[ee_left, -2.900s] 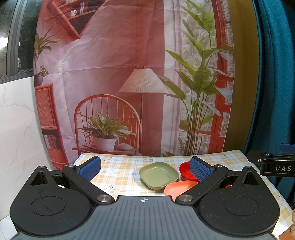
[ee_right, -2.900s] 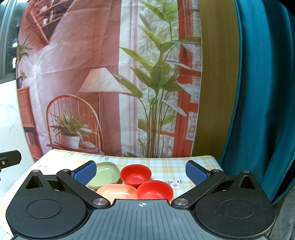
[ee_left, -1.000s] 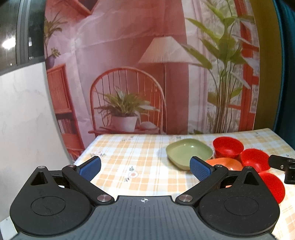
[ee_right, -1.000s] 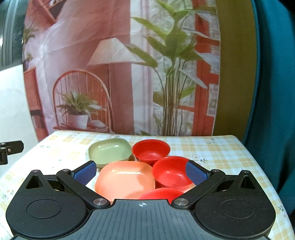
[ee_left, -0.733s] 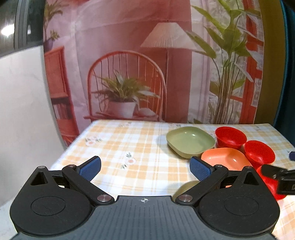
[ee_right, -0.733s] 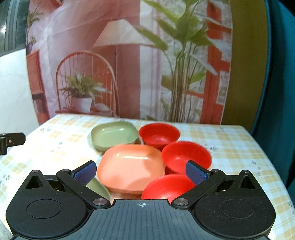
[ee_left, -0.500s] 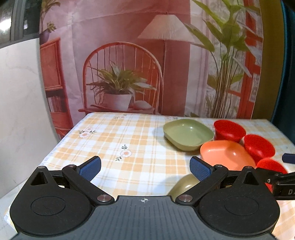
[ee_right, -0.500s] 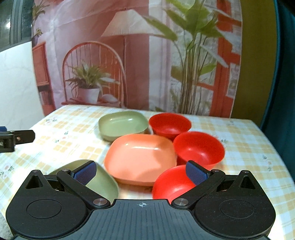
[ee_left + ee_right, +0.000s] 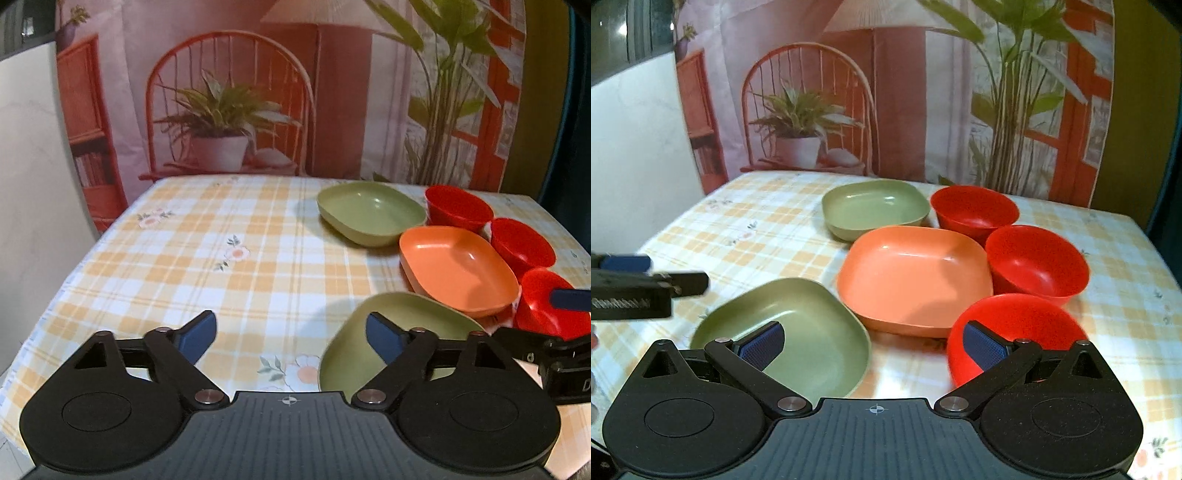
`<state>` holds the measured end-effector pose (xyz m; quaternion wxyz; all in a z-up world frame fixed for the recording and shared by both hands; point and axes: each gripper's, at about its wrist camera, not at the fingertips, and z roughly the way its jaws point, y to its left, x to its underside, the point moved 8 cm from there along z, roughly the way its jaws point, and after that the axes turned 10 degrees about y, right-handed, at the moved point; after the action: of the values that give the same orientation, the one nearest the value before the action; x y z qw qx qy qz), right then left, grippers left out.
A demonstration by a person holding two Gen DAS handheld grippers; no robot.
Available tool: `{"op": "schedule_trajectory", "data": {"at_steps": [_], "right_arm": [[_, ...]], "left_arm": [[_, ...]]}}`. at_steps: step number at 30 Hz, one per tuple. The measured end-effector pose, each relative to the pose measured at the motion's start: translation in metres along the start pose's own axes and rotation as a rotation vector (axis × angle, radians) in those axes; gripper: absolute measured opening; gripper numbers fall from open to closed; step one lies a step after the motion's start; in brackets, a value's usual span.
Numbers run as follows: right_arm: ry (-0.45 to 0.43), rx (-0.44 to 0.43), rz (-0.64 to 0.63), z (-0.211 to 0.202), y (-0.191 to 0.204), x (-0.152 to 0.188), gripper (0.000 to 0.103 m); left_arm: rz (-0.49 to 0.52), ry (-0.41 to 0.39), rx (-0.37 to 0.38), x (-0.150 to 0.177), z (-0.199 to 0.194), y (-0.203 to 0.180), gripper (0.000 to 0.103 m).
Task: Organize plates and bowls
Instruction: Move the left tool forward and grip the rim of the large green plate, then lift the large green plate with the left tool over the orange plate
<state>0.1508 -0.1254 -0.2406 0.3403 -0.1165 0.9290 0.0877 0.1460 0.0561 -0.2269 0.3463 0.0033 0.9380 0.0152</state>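
1. The near green plate [image 9: 798, 332] sits low and left of centre in the right wrist view, touching the orange plate [image 9: 916, 277].
2. Three red bowls [image 9: 1034, 258] line the right; a far green plate [image 9: 871, 206] lies behind.
3. The left gripper [image 9: 288, 336] has just been closing, jaws apart, its right pad over the near plate's rim.
4. The right gripper [image 9: 873, 343] gapes, empty.

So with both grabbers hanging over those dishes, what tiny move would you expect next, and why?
Probably the left gripper slides toward the near green plate to catch its rim: its jaws have just been closing, nothing between them, one finger over that rim. The far green plate looks a match.
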Motion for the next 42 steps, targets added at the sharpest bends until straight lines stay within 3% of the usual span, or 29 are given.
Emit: {"op": "schedule_trajectory", "data": {"at_steps": [3,8,11,14,17,20,30,35,42], "right_arm": [[0.005,-0.002,-0.005,0.0,0.001,0.0,0.093],[0.029,-0.036,0.006,0.005,0.0,0.002,0.063],[0.045,-0.051,-0.006,0.008,0.003,0.005,0.052],[0.058,-0.067,-0.014,0.012,0.005,0.007,0.045],[0.068,-0.076,-0.01,0.017,0.006,0.009,0.04],[0.078,-0.088,-0.008,0.023,0.004,0.01,0.033],[0.104,-0.124,0.001,0.043,0.0,0.013,0.024],[0.098,-0.147,0.019,0.043,-0.002,0.015,0.018],[0.097,-0.174,0.044,0.04,-0.006,0.02,0.014]], "left_arm": [[0.002,0.016,0.024,0.003,0.004,-0.003,0.078],[-0.032,0.075,0.029,0.011,0.016,-0.002,0.068],[-0.067,0.117,0.066,0.018,0.021,0.0,0.056],[-0.122,0.147,0.118,0.024,0.024,0.003,0.052],[-0.139,0.156,0.115,0.027,0.025,0.005,0.041],[-0.151,0.165,0.119,0.029,0.025,0.006,0.039],[-0.189,0.222,0.153,0.042,0.025,0.005,0.035],[-0.159,0.219,0.161,0.042,0.025,-0.004,0.02],[-0.123,0.227,0.15,0.042,0.028,-0.01,0.017]]}}
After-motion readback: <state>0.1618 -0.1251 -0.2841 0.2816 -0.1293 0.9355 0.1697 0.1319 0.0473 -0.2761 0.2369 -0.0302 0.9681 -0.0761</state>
